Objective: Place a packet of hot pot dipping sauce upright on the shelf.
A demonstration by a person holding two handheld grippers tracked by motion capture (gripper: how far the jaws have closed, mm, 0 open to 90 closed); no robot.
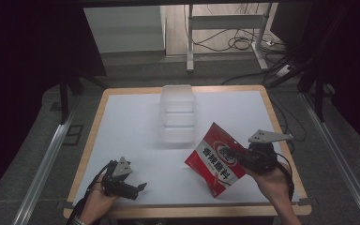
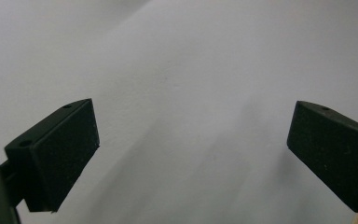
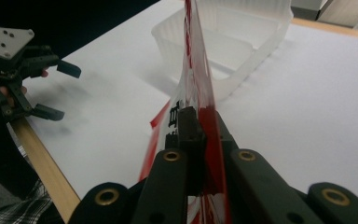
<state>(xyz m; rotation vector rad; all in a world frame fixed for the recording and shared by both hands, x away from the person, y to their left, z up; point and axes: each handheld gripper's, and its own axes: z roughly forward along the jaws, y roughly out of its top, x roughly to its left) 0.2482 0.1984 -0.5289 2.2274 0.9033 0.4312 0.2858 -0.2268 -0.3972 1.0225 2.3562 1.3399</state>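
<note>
Two grippers work over the white table (image 1: pixel 131 126): in the high view the right gripper (image 1: pixel 236 157) pinches a red snack bag (image 1: pixel 215 159) clear of the surface, beside a clear plastic container (image 1: pixel 177 112). The left gripper view shows the left gripper (image 2: pixel 191 149) with jaws spread above bare tabletop. The right gripper view shows jaws clamped on the bag's edge.

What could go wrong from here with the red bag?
1. The right gripper pinches the red-and-white foil snack bag near one edge only; the bag hangs tilted and could slip or swing.
2. The clear plastic tub is light; a swinging bag may nudge it.
3. The left gripper sits open and apart, giving no support.
</note>
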